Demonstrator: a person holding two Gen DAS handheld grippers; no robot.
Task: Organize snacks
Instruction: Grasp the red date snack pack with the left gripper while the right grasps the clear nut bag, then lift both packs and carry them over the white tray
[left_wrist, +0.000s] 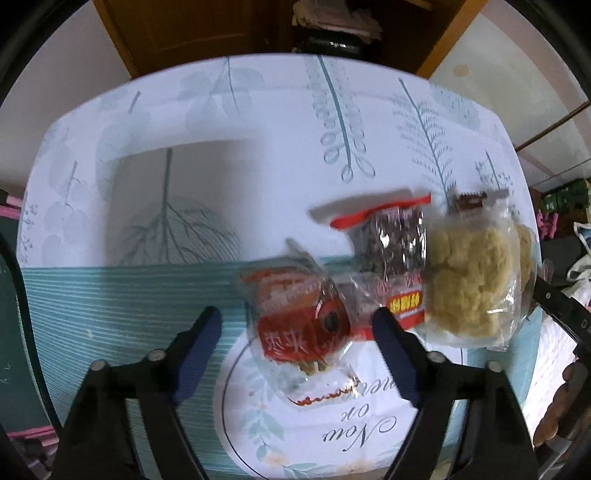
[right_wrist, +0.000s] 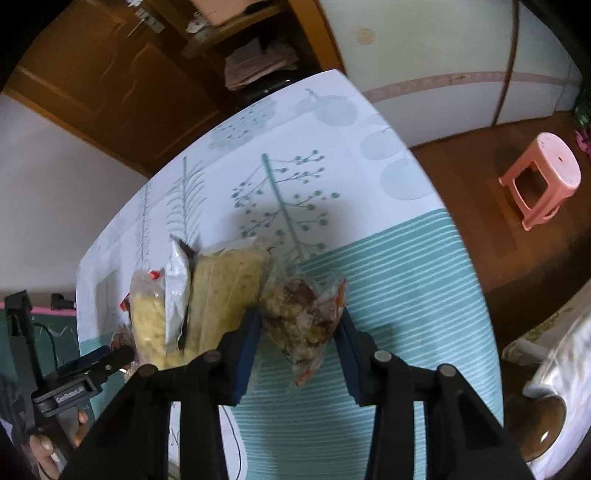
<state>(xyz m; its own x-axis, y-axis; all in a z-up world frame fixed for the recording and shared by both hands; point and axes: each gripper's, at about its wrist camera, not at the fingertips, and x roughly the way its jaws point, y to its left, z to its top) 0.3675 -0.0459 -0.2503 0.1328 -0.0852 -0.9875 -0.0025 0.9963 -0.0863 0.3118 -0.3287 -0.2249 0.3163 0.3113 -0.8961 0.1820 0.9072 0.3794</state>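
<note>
My left gripper (left_wrist: 297, 325) hangs wide open over a red snack pack (left_wrist: 303, 332) on the table (left_wrist: 258, 122), while my right gripper (right_wrist: 299, 325) clamps a clear mixed-snack bag (right_wrist: 301, 321) beside the yellow packs (right_wrist: 225, 291).

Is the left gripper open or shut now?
Open. The left gripper has its blue fingers spread wide, one on each side of the red snack packet, neither visibly pressing it.

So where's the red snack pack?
In the left wrist view the red pack lies on the table between the open left gripper's fingers, just left of the dark pack and the yellow pack.
</note>
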